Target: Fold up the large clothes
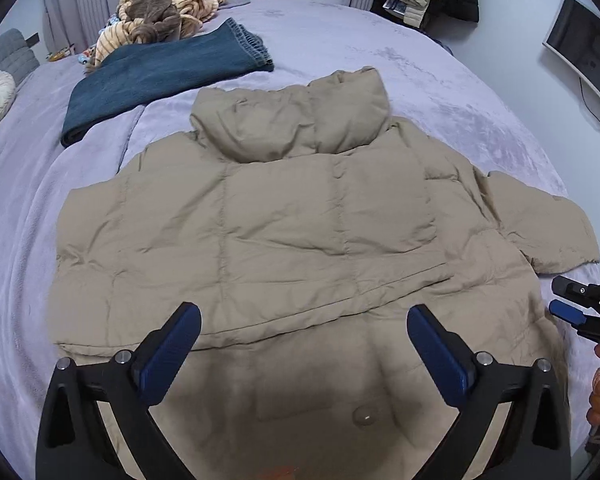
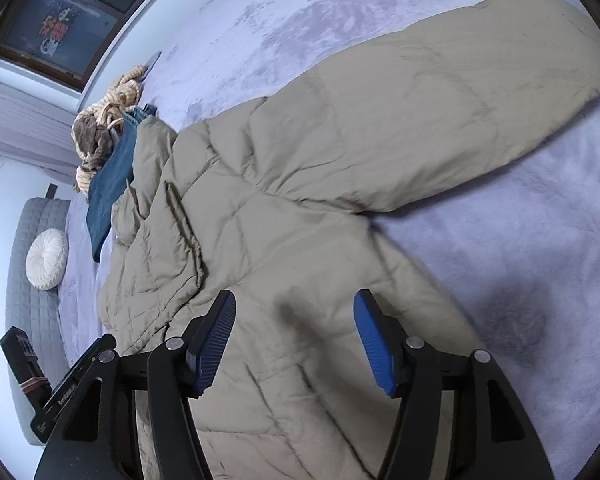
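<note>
Where the frame cuts its hem, tan puffer jacket (image 1: pixel 284 216) under left gripper (image 1: pixel 304 324) and right gripper (image 2: pixel 294 312), both wide apart, empty

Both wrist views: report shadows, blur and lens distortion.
Left wrist view: sharp, a dark shadow on the puffer jacket between the open left gripper fingers, bed edges bowed. Right wrist view: tilted, jacket slightly blurred near the open right gripper, shadow on the bedspread.

Left gripper (image 1: pixel 304 340) and right gripper (image 2: pixel 294 336) both gape wide, seemingly empty.
</note>
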Demonstrator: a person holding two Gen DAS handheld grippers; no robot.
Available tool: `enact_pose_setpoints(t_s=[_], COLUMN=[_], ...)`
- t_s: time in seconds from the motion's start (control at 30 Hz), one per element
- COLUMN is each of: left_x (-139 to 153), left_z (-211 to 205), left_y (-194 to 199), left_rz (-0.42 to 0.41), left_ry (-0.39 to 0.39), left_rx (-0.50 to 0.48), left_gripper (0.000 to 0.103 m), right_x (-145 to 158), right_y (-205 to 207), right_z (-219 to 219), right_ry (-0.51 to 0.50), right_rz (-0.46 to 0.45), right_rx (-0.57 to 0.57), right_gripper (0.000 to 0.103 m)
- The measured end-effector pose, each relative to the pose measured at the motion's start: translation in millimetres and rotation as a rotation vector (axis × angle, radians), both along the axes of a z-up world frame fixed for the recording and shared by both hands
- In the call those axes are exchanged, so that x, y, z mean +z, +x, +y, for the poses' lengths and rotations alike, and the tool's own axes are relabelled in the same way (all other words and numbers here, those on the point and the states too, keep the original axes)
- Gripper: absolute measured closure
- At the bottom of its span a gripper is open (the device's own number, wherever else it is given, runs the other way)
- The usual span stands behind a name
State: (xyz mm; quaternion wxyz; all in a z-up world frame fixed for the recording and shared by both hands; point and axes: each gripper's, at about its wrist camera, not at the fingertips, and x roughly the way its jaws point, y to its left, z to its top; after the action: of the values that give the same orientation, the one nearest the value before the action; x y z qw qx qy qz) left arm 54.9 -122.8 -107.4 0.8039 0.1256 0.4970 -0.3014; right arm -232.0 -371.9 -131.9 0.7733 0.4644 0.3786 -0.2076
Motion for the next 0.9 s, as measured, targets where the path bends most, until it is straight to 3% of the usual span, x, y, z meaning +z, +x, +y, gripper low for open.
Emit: enact_pose_setpoints(t_s=[0.27, 0.47, 0.5, 0.6, 0.9], left_x=[-9, -16, -15, -14, -12], left_z=[-65, -99, -103, -113, -134], left_y=[-29, -43, -46, -52, -56], left_rz=[0.056, 0.072, 0.067, 0.057, 0.063], left_ry=[0.03, 0.053, 0.057, 0.072, 0.072], left_rx=[-0.06, -0.082, -0.087, -0.088, -0.073], left_gripper=[0.0, 0.0, 0.0, 0.0, 0.0], right_x=[-14, -29, -29, -29, -40], right_y=[-74, -117, -120, -128, -129], right_z=[-80, -134, -140, -158, -214], right_ry=[0.04, 0.127, 0.13, 0.136, 0.264], right_rz=[-0.021, -0.13, -0.149, -0.221, -0.344], right_rx=[-0.205, -0.358, -0.373, -0.416, -0.498], right_gripper=[0.019, 0.014, 0.014, 0.0, 0.0])
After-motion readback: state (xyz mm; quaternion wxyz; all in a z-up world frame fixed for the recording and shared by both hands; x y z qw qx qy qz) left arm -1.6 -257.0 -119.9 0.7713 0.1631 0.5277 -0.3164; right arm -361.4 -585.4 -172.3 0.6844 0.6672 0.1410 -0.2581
